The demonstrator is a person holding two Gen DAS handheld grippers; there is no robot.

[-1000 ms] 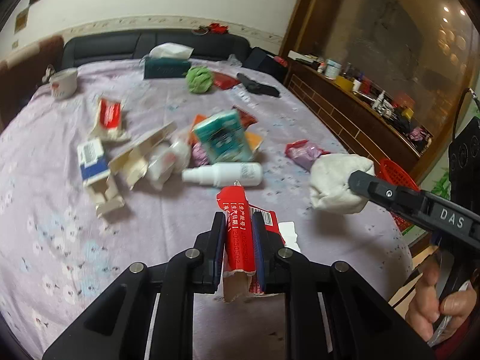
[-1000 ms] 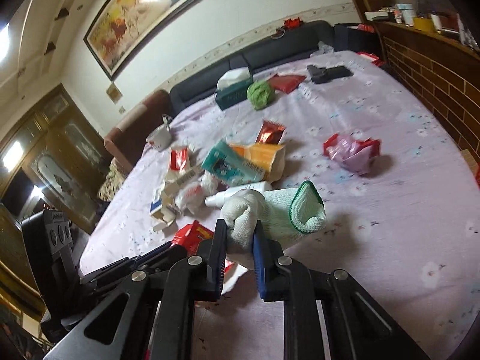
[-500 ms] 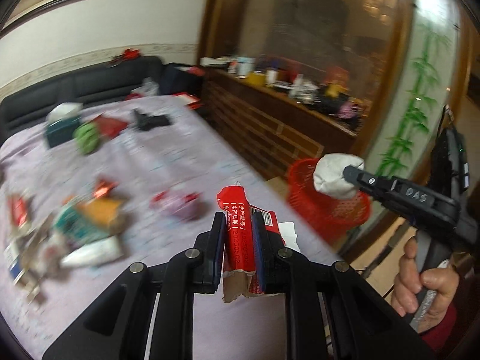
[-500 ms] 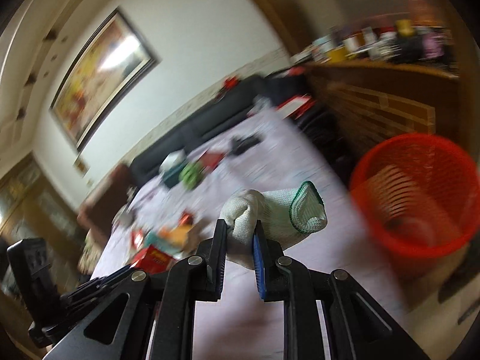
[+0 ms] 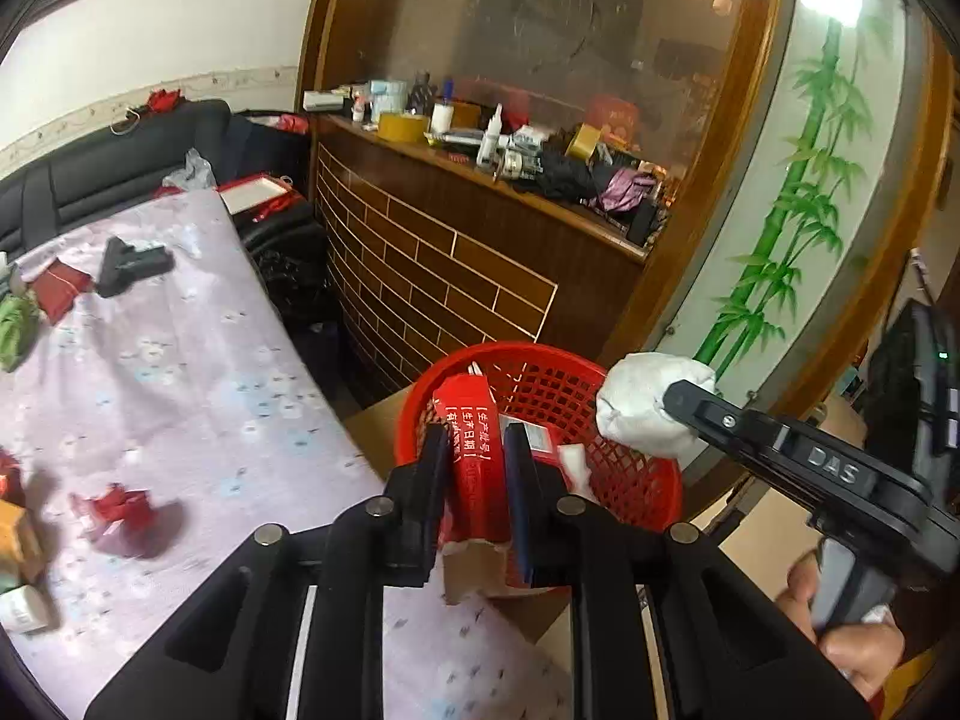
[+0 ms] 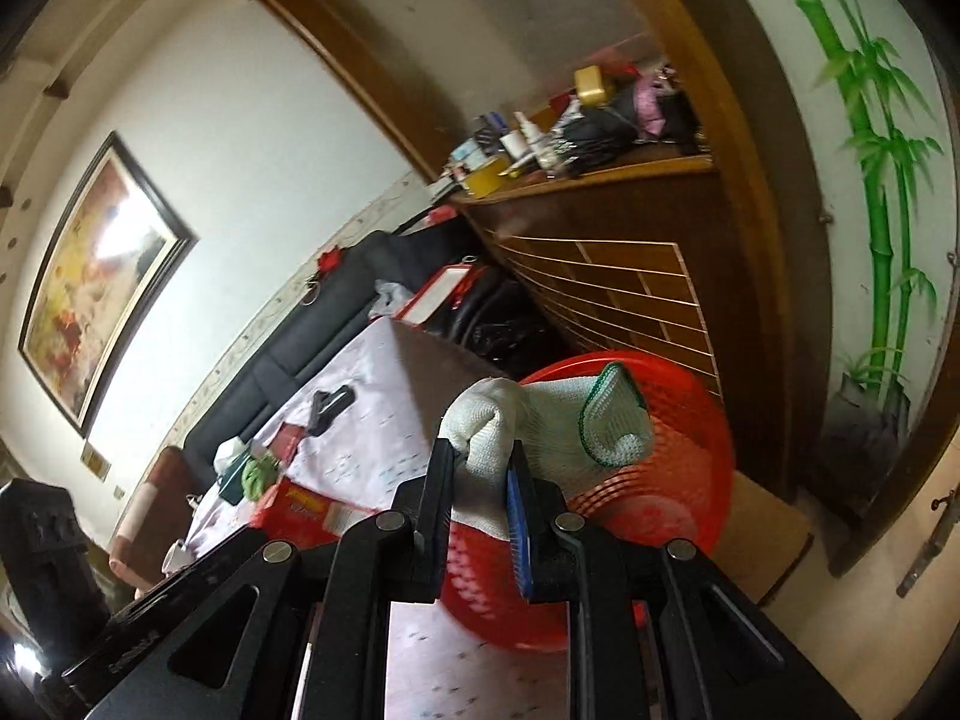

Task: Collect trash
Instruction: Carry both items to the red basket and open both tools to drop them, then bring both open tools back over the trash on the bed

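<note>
A torn red carton stands between the fingers of my left gripper, right over the red mesh basket; its jaws are opening, and the pads still touch the carton. My right gripper holds a white knit glove with a green cuff, and its jaws are opening slightly. The glove hangs over the basket's rim. In the left wrist view the glove sits at the basket's right edge. The basket holds some white and red scraps.
The bed with its lilac flowered sheet lies left of the basket, with a crumpled red wrapper and a black object on it. Behind stands a brick-pattern wooden counter full of clutter. A cardboard box sits under the basket.
Both grippers have swung from above the bed's litter to the right, over the red basket, with the carton and the glove still between their fingers.
</note>
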